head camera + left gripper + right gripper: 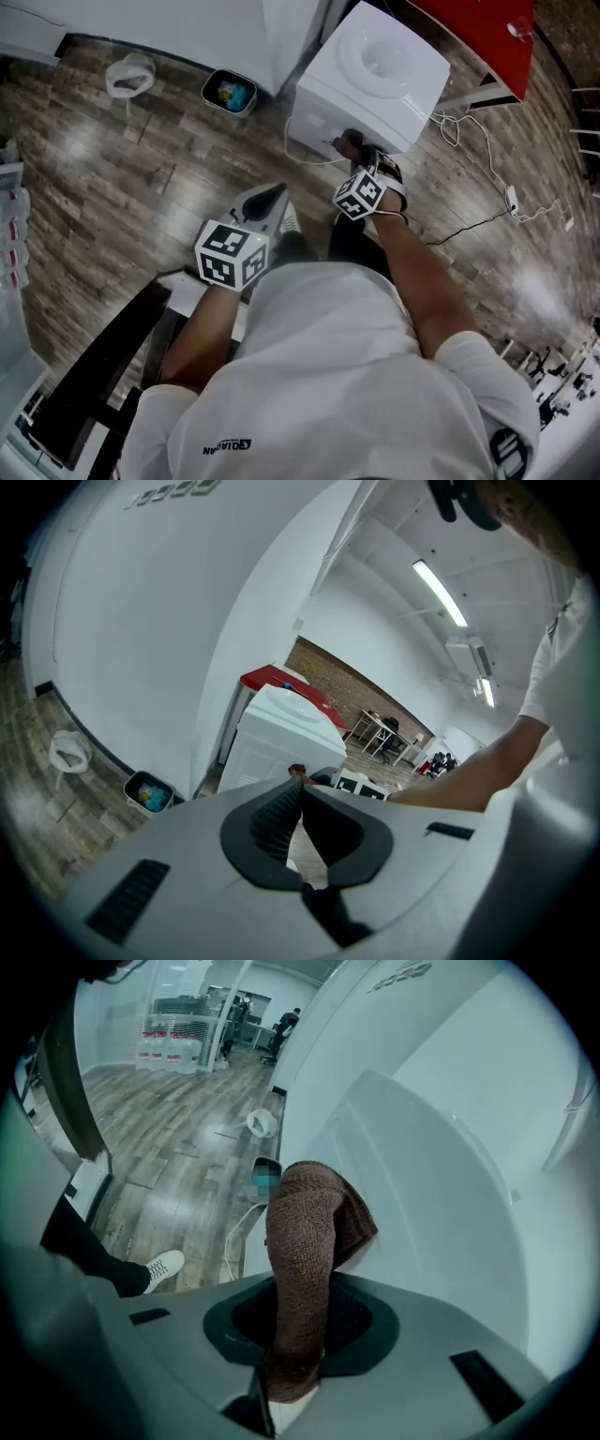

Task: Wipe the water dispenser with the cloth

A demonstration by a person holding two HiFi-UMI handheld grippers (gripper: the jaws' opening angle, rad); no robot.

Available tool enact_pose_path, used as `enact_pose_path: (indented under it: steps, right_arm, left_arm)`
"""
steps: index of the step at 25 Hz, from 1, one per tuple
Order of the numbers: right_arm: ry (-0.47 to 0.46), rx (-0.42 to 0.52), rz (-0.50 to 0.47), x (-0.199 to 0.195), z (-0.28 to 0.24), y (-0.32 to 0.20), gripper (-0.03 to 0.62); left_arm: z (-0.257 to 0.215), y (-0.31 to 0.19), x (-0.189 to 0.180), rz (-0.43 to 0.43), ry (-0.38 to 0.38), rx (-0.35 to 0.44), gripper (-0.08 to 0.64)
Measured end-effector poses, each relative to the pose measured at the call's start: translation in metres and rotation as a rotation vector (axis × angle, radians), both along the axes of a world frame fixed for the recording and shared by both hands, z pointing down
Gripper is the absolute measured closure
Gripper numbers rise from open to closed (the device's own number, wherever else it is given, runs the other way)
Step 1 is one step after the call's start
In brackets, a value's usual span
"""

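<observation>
The white water dispenser stands on the wood floor ahead of me. It shows as a white box in the left gripper view and as a broad white panel in the right gripper view. My right gripper is shut on a brown cloth, whose folded end rests against the dispenser's near side. The cloth is barely visible at the dispenser's front edge in the head view. My left gripper hangs lower left, away from the dispenser, its jaws shut with nothing between them.
A small bin and a white plastic bag sit on the floor left of the dispenser. A red cabinet stands behind it. Cables trail to the right. A black bench lies at lower left.
</observation>
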State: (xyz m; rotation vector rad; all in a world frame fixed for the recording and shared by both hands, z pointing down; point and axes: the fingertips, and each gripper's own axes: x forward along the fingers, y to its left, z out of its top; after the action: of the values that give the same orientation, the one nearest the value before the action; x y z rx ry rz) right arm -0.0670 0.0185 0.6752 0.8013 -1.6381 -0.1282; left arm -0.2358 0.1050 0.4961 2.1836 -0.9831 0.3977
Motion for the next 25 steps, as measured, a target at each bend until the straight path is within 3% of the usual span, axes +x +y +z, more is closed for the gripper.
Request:
enact_pose_path:
  steps: [14, 25]
  right_arm:
    - [0.041, -0.1, -0.01, -0.007, 0.109, -0.002, 0.506]
    - [0.044, -0.198, -0.003, -0.011, 0.159, 0.0, 0.506]
  left_arm:
    - [0.022, 0.016, -0.021, -0.079, -0.058, -0.078, 0.56]
    - [0.048, 0.038, -0.039, -0.119, -0.101, -0.158, 0.56]
